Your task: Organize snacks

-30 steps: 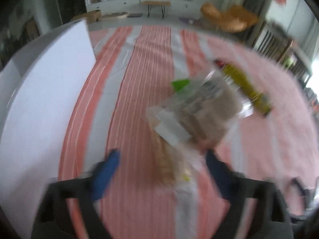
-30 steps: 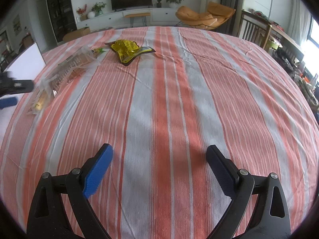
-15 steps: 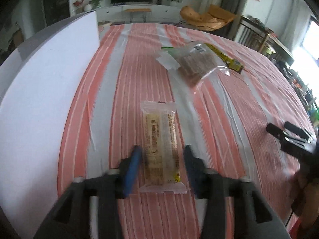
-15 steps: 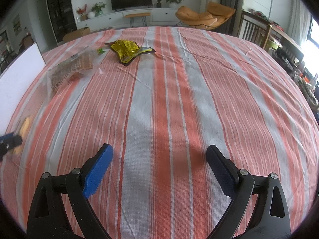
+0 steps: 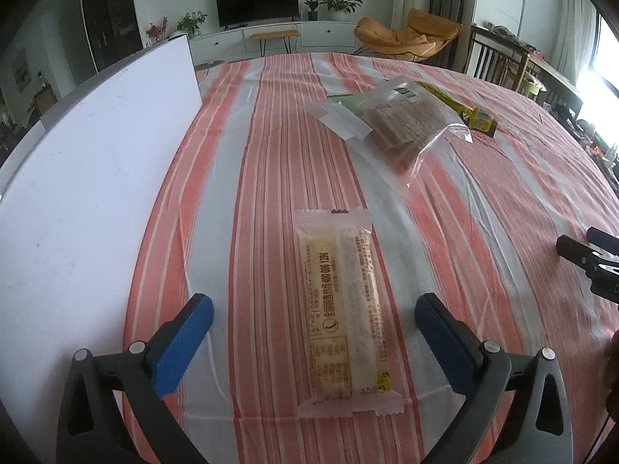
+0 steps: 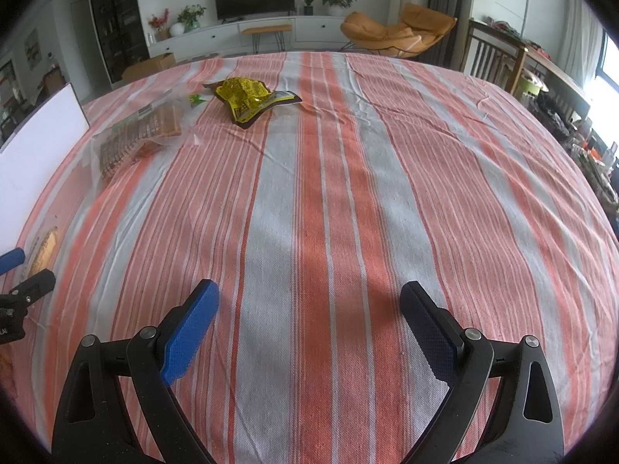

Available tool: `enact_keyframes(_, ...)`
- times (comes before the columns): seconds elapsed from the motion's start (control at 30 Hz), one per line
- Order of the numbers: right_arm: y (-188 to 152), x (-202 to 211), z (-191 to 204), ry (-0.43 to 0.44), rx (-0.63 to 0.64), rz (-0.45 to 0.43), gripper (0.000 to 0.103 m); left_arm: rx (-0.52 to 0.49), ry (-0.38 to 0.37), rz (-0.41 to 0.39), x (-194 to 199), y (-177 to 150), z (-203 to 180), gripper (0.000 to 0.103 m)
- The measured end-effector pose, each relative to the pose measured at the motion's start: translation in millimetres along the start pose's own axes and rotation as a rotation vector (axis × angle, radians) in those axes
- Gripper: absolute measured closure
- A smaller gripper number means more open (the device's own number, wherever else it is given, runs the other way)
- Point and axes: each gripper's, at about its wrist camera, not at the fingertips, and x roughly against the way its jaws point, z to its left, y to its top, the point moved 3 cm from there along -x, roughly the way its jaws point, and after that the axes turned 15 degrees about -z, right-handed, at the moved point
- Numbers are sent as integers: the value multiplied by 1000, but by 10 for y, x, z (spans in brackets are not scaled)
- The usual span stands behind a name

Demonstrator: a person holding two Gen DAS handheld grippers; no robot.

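Our left gripper (image 5: 313, 323) has just sprung its jaws wide, touching nothing, the wrapped snack bar (image 5: 342, 315) lying flat on the striped tablecloth (image 5: 278, 162) between them, the cracker bag (image 5: 394, 123) at one o'clock beyond, perhaps overlapping the yellow packet (image 5: 470, 114), while our right gripper (image 6: 309, 309) gapes empty.

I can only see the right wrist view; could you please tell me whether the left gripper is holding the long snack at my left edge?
Observer: No. The left gripper is open. Its jaws have just been opening, and the snack bar lies flat between them, untouched.
Operator: Thank you. How does it lie?
Observer: Lengthwise along the tablecloth stripes, printed side up.
Operator: And the biscuit bag?
Observer: The biscuit bag lies beyond the bar, with a barcode sticker at its far end.
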Motion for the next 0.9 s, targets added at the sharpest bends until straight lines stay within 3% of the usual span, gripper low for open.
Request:
enact_keyframes(0.7,7,-8,-2,6,3,7,6,0,-1,0,-4,2,5,0)
enact_keyframes(0.8,160,-151,7,32,-19,129,7,0,-1,0,-4,2,6,0)
enact_keyframes(0.9,473,-378,87,176,-270,223,8,0,-1,0,-4,2,7,0)
